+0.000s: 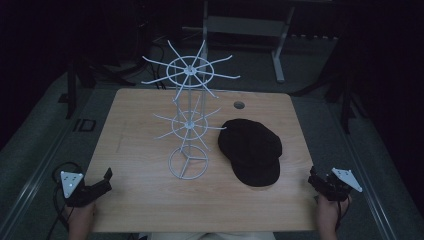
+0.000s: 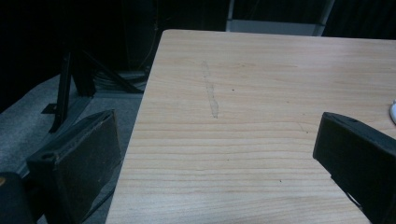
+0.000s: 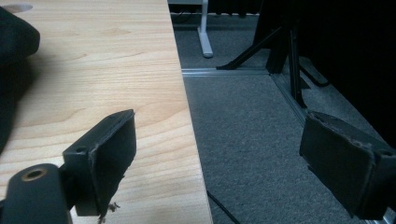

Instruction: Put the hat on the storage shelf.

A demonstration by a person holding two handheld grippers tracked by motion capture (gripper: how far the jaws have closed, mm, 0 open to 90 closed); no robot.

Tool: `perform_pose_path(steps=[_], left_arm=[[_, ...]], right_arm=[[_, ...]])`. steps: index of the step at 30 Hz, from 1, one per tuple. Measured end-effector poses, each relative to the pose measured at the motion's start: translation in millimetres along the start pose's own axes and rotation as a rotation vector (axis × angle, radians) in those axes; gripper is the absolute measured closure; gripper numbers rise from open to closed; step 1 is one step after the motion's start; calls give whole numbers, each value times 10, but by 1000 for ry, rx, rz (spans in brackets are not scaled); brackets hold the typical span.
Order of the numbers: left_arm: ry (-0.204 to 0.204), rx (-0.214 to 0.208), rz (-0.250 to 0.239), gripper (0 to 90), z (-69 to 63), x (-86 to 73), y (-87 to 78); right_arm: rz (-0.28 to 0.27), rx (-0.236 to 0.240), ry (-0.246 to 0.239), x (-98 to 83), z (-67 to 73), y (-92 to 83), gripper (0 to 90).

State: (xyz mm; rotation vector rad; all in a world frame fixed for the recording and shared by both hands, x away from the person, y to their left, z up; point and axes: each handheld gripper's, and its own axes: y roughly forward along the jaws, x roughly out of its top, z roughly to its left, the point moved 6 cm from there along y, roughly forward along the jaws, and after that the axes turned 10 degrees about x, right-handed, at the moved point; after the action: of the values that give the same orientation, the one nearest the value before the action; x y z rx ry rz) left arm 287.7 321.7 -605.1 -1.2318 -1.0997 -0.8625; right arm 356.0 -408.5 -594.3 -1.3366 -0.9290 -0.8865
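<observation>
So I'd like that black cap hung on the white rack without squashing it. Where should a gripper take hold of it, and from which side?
Probably by the brim. The black cap lies flat beside the white rack, brim toward the person: a thin edge the fingers can close over. Come in low from the near right with the right gripper, which is open and closest.

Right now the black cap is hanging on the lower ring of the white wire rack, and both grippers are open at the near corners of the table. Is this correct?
Not quite. The high view shows the black cap lying flat on the table, beside the base of the white wire rack, not hanging. The rest holds: the left gripper and right gripper are open at the near corners.
</observation>
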Motion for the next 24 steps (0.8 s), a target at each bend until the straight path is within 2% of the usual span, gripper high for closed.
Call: perform_pose_path(steps=[2,3,4,7,10,12,14,15,17,19,20,24], left_arm=[[1,2,0,14,-1,0,-1],[1,2,0,14,-1,0,-1],[0,4,4,14,3,-1,4],[-1,3,5,14,7,-2,3],[-6,-1,7,14,8,-2,6],[-8,-4,8,14,8,-2,6],[-11,-7,9,15,8,-2,8],[-10,-7,9,14,8,-2,6],[-10,-9,10,14,7,-3,6],[-9,-11,10,14,5,-3,5],[-9,-12,11,14,5,-4,5],[-11,-15,12,14,5,-4,4]], right_arm=[[-29,0,30,9,-15,-17,106],[-29,0,30,9,-15,-17,106],[-50,-1,83,13,-60,-25,107],[-46,3,94,11,-65,-25,107],[-15,31,88,10,-45,-11,106],[29,94,95,45,5,-5,106],[28,110,85,72,24,-16,105],[45,132,59,136,65,-35,102],[46,158,36,214,101,-60,102],[45,165,31,254,116,-68,104],[69,228,30,319,162,-69,132],[67,248,21,404,230,-62,135]])
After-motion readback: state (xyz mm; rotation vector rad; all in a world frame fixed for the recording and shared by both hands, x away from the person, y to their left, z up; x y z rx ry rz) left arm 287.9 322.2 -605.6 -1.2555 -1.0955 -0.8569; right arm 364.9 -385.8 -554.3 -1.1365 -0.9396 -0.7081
